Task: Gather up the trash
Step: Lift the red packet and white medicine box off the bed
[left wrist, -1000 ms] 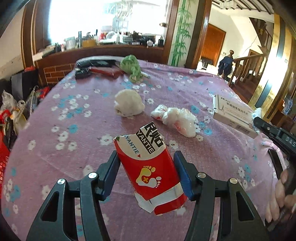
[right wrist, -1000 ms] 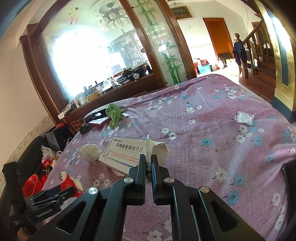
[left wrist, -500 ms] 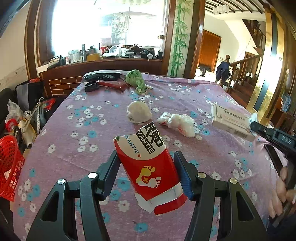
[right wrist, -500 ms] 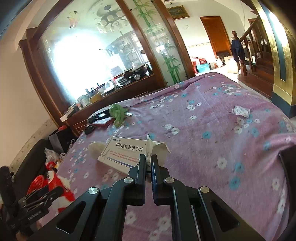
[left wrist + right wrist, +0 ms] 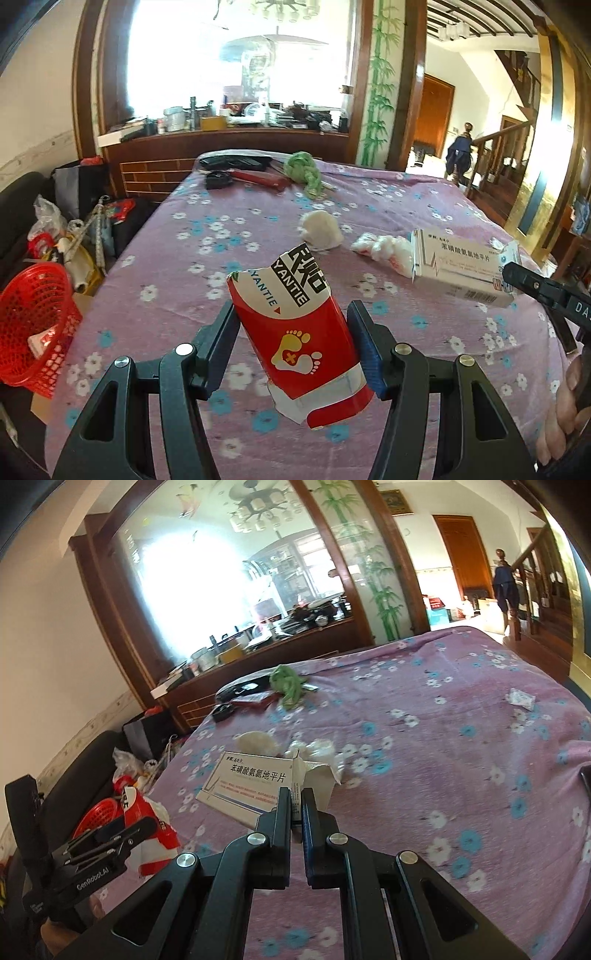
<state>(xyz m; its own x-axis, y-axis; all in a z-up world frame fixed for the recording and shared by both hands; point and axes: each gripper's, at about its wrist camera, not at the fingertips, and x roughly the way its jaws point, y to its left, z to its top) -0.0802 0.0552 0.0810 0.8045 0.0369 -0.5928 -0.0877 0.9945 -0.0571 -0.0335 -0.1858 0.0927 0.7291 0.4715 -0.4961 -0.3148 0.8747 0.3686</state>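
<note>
A: Table [image 5: 424, 199], wide, under a purple cloth with white and blue flowers, fills both wrist views. Behind it stands a dark wooden counter [image 5: 229, 140] crowded with small items, below a bright glass panel.

B: And beside the table?

A: Off its left edge, low down, sits a red basket [image 5: 35, 325] of open mesh, with bags and clutter behind it.

B: What are the grippers doing?

A: The left gripper [image 5: 291, 332] pinches a red carton [image 5: 299, 332] between its pads, tilted, torn white at the bottom, printed with a yellow footprint and the word YANTIE. It hangs above the cloth near the table's left side. The right gripper [image 5: 295, 805] has its jaws pressed together on a thin flap of a white box [image 5: 247, 786] with blue Chinese lettering; the box is lifted off the cloth, its open end toward the gripper.

B: What trash lies on the table?

A: A white wad [image 5: 320, 230] near the middle, and just beside it a clump of crumpled white wrap [image 5: 384, 249] with pink spots. Farther back, a green wad [image 5: 304, 173] lies next to a red flat item and some black objects. In the right wrist view, a small white packet [image 5: 521, 698] lies well apart, near the table's right edge.
</note>
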